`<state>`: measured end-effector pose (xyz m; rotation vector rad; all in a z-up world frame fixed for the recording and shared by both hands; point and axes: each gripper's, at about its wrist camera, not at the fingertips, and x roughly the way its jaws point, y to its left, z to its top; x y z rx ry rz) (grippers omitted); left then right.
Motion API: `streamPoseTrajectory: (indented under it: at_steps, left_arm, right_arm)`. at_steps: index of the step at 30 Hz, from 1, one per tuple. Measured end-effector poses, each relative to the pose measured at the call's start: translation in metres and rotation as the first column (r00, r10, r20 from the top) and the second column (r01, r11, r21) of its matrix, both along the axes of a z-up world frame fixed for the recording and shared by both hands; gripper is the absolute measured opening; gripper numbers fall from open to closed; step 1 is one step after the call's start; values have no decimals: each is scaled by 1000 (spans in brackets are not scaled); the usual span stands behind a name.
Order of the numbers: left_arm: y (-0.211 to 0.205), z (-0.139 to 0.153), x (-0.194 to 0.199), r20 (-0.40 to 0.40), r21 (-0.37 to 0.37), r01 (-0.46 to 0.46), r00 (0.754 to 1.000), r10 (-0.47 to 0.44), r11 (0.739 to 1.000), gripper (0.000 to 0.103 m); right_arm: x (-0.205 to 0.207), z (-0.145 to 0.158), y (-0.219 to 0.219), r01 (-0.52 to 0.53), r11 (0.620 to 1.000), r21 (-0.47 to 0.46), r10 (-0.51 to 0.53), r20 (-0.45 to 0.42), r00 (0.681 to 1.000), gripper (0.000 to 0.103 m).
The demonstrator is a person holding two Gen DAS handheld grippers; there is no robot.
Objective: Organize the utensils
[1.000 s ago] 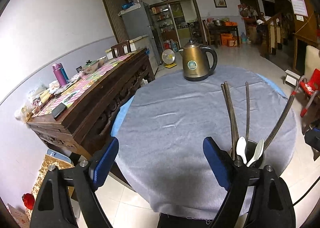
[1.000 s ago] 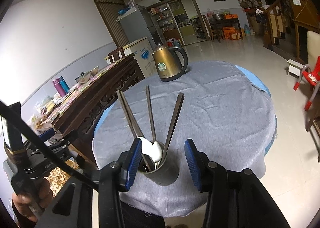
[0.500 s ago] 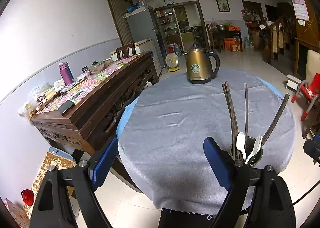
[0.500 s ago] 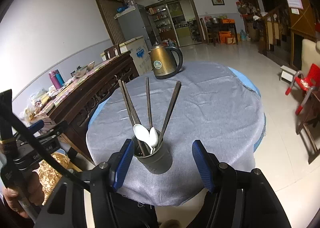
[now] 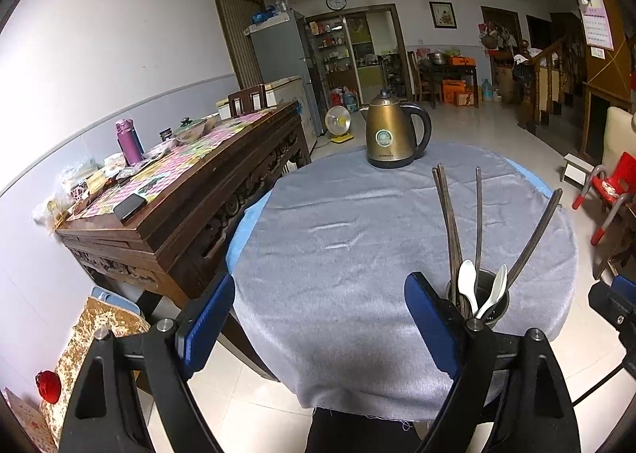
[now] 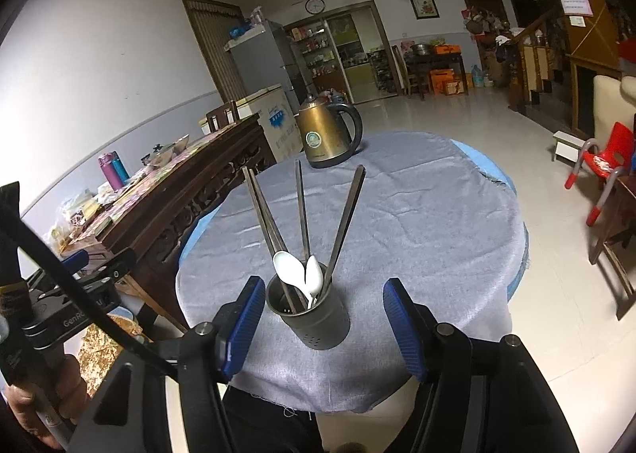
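Observation:
A dark metal utensil cup (image 6: 314,318) stands near the front edge of the round table with a grey cloth (image 6: 397,214). It holds several dark chopsticks (image 6: 346,214) and two white spoons (image 6: 292,268). My right gripper (image 6: 322,328) is open and empty, its blue pads either side of the cup but pulled back from it. My left gripper (image 5: 318,320) is open and empty, off the front edge of the table (image 5: 357,222); the cup (image 5: 483,300) with spoons (image 5: 467,284) shows just behind its right finger.
A bronze kettle (image 5: 393,135) stands at the table's far side. A long wooden sideboard (image 5: 179,190) with bottles and clutter runs along the left. A red child's chair (image 6: 600,171) stands on the tiled floor at the right.
Both grippers have drawn back and up from the table. The right gripper has opened wider and backed away from the cup. The cup and utensils have not moved.

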<state>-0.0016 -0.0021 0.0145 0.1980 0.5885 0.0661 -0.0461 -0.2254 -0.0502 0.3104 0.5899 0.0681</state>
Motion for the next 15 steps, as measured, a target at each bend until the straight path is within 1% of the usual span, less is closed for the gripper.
streamPoseTrajectory:
  at_steps: [7,15]
  left_arm:
    - [4,-2,-2,-4,-12,-12,1000,12,1000,88]
    - [10,-3,-5,-2,-27,-5,1000,5,1000,88]
  right_arm:
    - [0,-1,8,-2,1000,-17,2,0,1000,66]
    - [0,0,12,1,1000,-29,-1,2,1000,66]
